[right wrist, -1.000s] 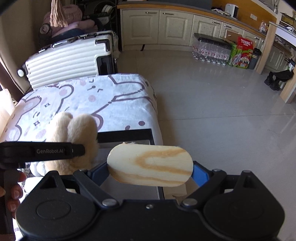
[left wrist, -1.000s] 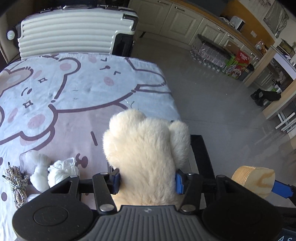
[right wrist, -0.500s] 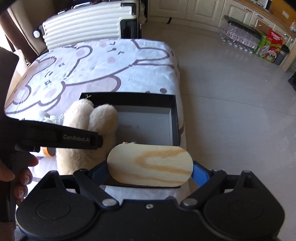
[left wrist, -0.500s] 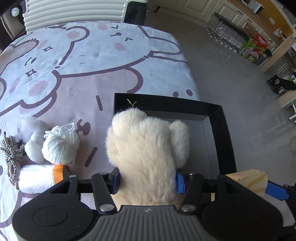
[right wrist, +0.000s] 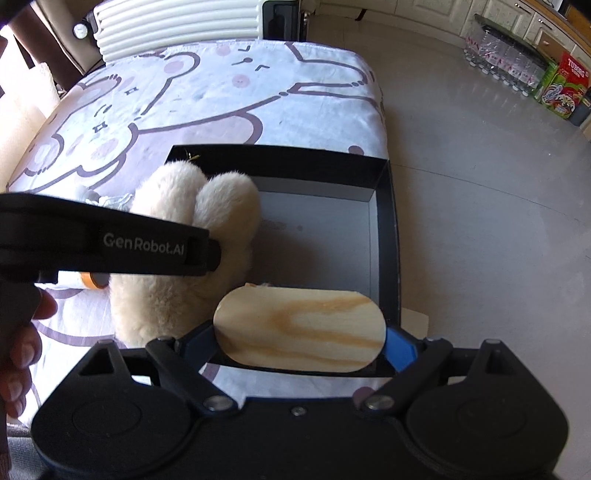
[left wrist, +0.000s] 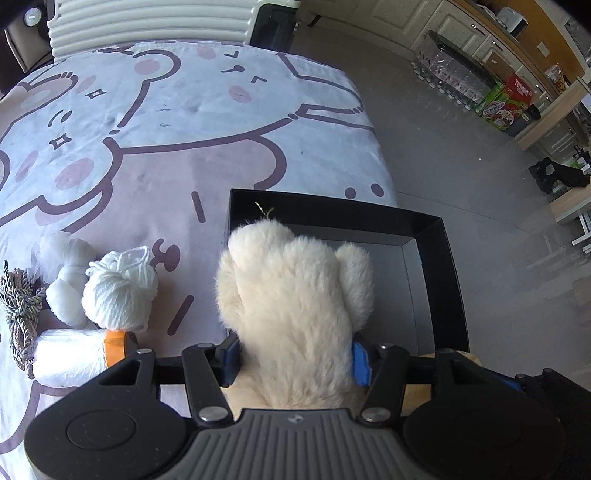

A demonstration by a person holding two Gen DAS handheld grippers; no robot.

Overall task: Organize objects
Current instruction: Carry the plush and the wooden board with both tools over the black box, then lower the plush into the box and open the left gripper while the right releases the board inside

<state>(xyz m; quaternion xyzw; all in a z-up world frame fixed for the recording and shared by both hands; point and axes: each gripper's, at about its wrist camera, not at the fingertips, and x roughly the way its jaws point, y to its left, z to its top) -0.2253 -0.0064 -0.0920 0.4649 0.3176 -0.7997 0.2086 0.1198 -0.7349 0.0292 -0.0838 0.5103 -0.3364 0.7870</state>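
Observation:
A cream plush toy (left wrist: pixel 295 295) is clamped between the blue pads of my left gripper (left wrist: pixel 295 354), which is shut on it. The toy hangs over the near left corner of an open black box (left wrist: pixel 439 266) that sits on the bed. In the right wrist view, my right gripper (right wrist: pixel 299 343) is shut on an oval wooden piece (right wrist: pixel 299 328) just above the box's (right wrist: pixel 280 158) near rim. The plush toy (right wrist: pixel 184 288) is to its left, partly behind the left gripper's black housing (right wrist: pixel 110 240). The box floor is bare grey.
A white yarn ball (left wrist: pixel 118 295), a white spool with an orange end (left wrist: pixel 70 354) and a coiled cord (left wrist: pixel 20 317) lie left of the box. A white suitcase (left wrist: pixel 147 18) stands beyond the bed. The bed's right edge drops to floor. A hand (right wrist: pixel 18 339) holds the left gripper.
Both grippers sank and tipped downward with their loads. The black box, hidden at first in the left view, now shows under the plush toy and the wooden piece.

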